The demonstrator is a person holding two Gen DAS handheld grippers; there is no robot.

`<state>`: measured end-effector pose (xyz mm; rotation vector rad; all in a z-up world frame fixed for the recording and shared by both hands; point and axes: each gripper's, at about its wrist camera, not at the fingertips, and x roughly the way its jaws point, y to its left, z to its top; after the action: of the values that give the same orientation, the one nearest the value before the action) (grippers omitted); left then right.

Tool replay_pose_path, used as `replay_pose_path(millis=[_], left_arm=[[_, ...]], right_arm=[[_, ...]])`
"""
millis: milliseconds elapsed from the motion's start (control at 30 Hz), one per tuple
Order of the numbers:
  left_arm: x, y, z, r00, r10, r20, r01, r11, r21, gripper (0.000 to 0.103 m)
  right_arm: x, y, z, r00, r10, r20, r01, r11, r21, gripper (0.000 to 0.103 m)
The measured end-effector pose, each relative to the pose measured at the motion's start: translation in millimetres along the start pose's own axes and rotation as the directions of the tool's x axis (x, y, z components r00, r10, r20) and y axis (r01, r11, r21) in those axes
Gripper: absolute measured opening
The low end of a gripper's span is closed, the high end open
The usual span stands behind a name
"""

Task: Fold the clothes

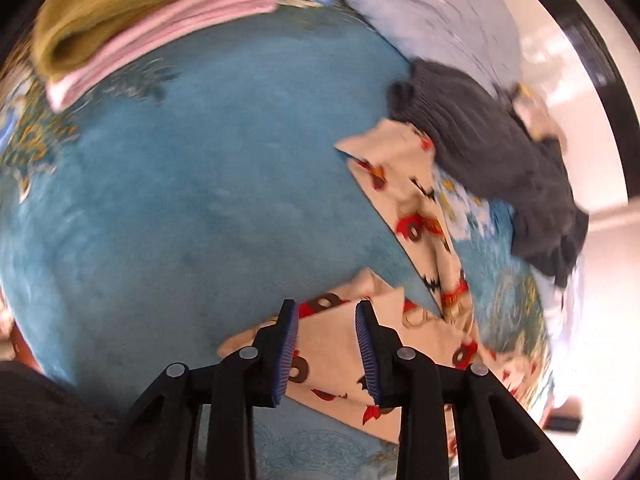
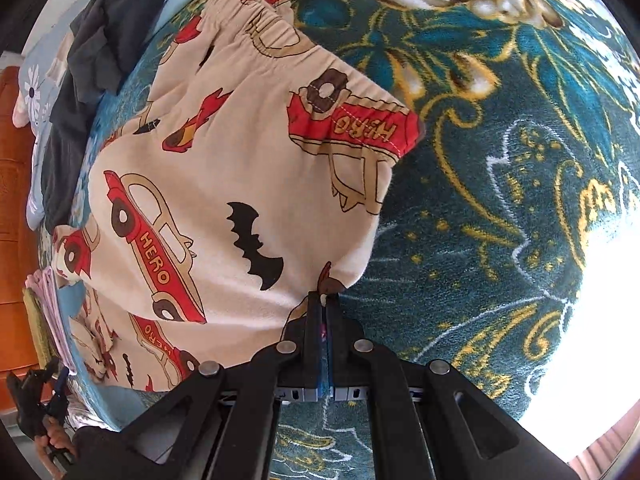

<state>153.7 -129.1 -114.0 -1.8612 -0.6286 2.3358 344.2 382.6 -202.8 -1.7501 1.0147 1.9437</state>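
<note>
Cream children's pants (image 2: 224, 168) printed with red "HERO" cars and black bats lie spread on a blue floral blanket (image 2: 500, 184), elastic waistband at the top. My right gripper (image 2: 323, 300) is shut on the pants' near edge. In the left wrist view the same pants (image 1: 416, 216) run along the right. My left gripper (image 1: 327, 312) is open, its jaws apart just above a pant-leg end (image 1: 332, 356). The left gripper also shows small at the lower left of the right wrist view (image 2: 48, 388).
A folded stack of pink and olive-yellow clothes (image 1: 132, 36) lies at the far left of the blanket (image 1: 200, 184). A crumpled dark grey garment (image 1: 492, 152) lies at the right next to a pale blue floral pillow (image 1: 420, 12). A wooden board (image 2: 12, 184) stands beyond the bed.
</note>
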Motion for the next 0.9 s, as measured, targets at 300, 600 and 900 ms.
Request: replay_pose_path(millis=[300, 600, 900], left_arm=[[41, -37, 5, 0.988, 0.025, -0.154, 0.023, 0.954, 0.297, 0.049], [46, -50, -5, 0.974, 0.060, -0.216, 0.035, 0.912, 0.409, 0.006], [7, -23, 16, 0.996, 0.007, -0.086, 0.024, 0.934, 0.355, 0.000]], right_arm=[[-27, 0, -3, 1.000, 0.012, 0.007, -0.012, 0.998, -0.054, 0.001], [-64, -62, 17, 0.989, 0.046, 0.141, -0.077, 0.973, 0.219, 0.022], [-50, -68, 19, 0.950, 0.222, 0.220, -0.291, 0.886, 0.362, 0.041]])
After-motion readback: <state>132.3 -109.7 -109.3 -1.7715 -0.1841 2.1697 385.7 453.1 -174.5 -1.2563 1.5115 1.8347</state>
